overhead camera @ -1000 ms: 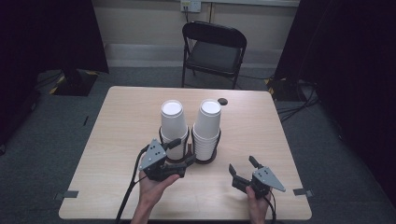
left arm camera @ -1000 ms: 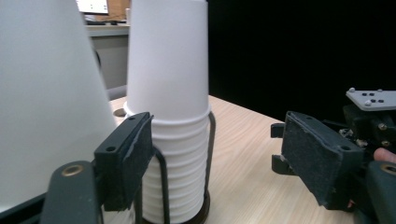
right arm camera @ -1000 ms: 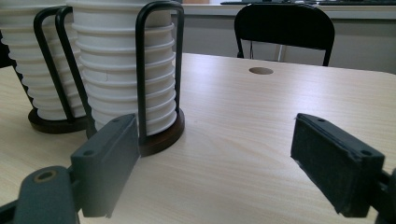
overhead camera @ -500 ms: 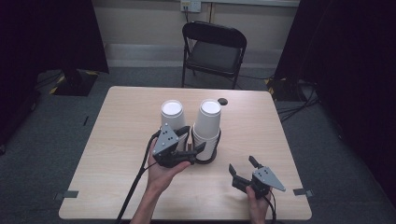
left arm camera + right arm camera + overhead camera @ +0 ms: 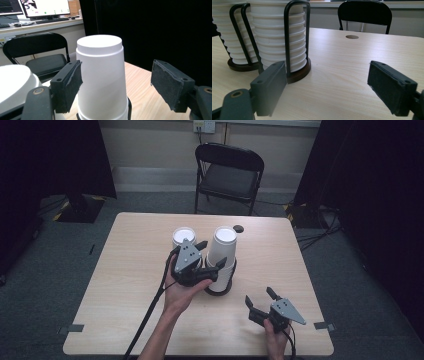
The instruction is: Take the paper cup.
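Observation:
Two stacks of white paper cups stand upside down in black wire holders at the middle of the table: a left stack (image 5: 183, 236) and a taller right stack (image 5: 223, 245). My left gripper (image 5: 212, 254) is raised beside the right stack's upper cups. In the left gripper view the top cup (image 5: 100, 75) stands between the open jaws of the left gripper (image 5: 117, 87); the left pad (image 5: 67, 85) is at its side and the right pad (image 5: 170, 85) is well clear. My right gripper (image 5: 259, 296) rests open near the front right, aimed at the holders (image 5: 297, 37).
The wooden table (image 5: 125, 270) has a small dark round spot (image 5: 238, 228) behind the cups. A black folding chair (image 5: 227, 175) stands beyond the far edge. Black curtains hang on both sides. Bare tabletop lies left and right of the stacks.
My left gripper has risen and moved forward from the holder bases up to the right stack's upper cups. The right gripper has stayed in place.

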A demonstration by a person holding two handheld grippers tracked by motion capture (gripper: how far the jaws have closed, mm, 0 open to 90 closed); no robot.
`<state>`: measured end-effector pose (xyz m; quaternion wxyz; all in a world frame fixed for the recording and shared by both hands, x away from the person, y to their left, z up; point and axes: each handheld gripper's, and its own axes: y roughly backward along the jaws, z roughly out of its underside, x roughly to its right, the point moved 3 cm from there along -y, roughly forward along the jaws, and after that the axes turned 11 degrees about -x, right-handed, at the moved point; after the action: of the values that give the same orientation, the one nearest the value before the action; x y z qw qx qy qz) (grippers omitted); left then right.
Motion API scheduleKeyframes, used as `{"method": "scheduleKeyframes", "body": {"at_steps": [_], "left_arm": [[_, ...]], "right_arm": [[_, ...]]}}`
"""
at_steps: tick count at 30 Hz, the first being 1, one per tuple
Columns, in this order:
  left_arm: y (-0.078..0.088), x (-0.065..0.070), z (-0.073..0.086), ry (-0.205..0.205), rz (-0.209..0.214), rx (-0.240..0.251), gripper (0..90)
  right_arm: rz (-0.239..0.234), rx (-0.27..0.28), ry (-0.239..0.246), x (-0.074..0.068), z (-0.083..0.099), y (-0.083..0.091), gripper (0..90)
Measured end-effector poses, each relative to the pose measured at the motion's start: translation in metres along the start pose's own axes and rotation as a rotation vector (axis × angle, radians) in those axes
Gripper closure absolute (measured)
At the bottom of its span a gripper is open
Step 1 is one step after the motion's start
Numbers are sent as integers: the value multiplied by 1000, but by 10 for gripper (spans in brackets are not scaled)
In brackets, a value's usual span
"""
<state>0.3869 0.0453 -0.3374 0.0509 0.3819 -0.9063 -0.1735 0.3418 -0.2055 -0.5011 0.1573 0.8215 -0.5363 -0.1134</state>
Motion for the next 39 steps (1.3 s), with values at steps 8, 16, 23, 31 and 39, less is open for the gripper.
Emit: {"method": "scheduleKeyframes", "body": {"at_steps": [8, 16, 23, 31, 39], "left_arm": [[-9, 0, -9, -12, -31, -16, 247], [-18, -4, -20, -14, -50, -38, 246], [-27, -5, -25, -26, -65, -57, 243], [-43, -9, -32, -3, -89, -71, 187], [-54, -9, -31, -10, -86, -111, 180]], "right_arm": [[-2, -4, -8, 1, 0, 0, 156], [-3, -3, -11, 1, 0, 0, 156], [-1, -9, -18, 2, 0, -1, 160], [-5, -8, -18, 2, 0, -1, 160], [-7, -8, -18, 2, 0, -1, 160]]}}
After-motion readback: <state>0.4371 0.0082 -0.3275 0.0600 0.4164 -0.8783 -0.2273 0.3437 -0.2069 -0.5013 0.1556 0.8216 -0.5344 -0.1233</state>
